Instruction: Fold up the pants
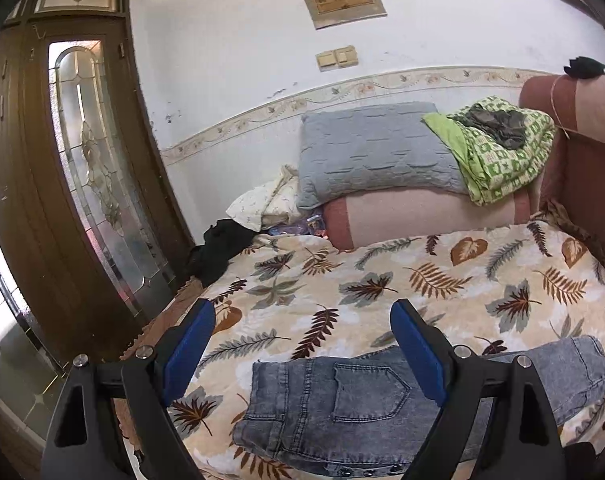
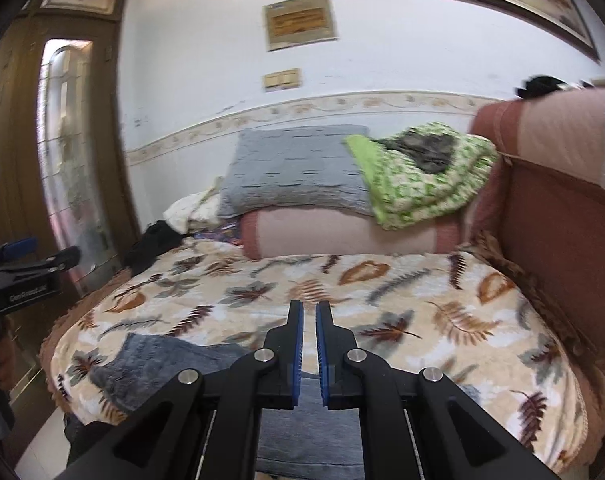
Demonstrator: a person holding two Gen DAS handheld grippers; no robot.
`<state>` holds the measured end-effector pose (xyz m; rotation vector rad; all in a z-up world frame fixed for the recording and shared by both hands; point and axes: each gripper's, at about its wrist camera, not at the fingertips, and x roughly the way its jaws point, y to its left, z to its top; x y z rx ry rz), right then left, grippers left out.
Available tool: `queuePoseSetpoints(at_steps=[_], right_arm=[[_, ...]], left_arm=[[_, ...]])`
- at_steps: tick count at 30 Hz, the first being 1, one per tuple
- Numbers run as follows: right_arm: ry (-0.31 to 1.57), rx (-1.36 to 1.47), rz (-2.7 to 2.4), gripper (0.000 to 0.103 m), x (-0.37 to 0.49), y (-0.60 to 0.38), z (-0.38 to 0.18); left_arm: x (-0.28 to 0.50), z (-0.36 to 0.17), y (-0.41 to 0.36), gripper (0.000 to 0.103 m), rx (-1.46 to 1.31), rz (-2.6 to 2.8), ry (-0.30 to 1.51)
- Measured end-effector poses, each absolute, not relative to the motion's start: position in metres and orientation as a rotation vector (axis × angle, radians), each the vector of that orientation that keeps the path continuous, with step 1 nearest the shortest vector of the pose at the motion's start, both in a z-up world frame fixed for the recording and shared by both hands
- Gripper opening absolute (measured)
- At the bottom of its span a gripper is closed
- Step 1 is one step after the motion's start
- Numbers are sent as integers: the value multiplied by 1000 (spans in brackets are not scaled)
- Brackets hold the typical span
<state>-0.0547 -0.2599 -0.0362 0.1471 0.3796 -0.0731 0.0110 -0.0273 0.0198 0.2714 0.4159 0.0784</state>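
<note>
- Bedroom-ish setup: white wall, wooden door (image 1: 42, 184) with frosted glass on the far left, and a leaf-print bedspread (image 1: 342, 280) covering the surface.
- left gripper (image 1: 302, 344) hangs above the near edge with its blue pads spread wide, nothing between them.
- jeans (image 1: 342, 404) lie flat on the spread right at the near edge. Long axis runs left to right in the left wrist view, waistband and back pocket toward the left, leg end off to the right.
- right gripper (image 2: 309, 344) has its pads nearly together with just a thin gap, nothing clamped. It sits over the denim, not touching as far as I can tell.
- Further back: grey pillow (image 1: 374, 152), then a green patterned blanket (image 1: 502, 156) against the reddish sofa arm (image 1: 590, 152).
</note>
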Motion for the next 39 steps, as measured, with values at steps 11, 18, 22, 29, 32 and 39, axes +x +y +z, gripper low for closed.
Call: queuePoseSetpoints(at_steps=[11,18,22,29,32,39], right_arm=[[456,239,-255,8,-85,-361,-70],[543,603,-238,62,-120,-445,-144],[604,839,-127,62,-124,-474,-188],[588,1169,-15,62,-112,-492,-246],[581,1137,-13,62,-93,-487,-237],[686,965,-121,62,-21,-509,-226]], left_arm=[[15,3,-94,89,372,-52,466],[42,-102,-158,89,499,-252,826],[50,-162,-180,89,562,-286,962],[72,-209,-179,89,614,-228,1035],[84,-224,-169,89,610,-200,1080],[89,-243,-155,90,568,-237,1137]])
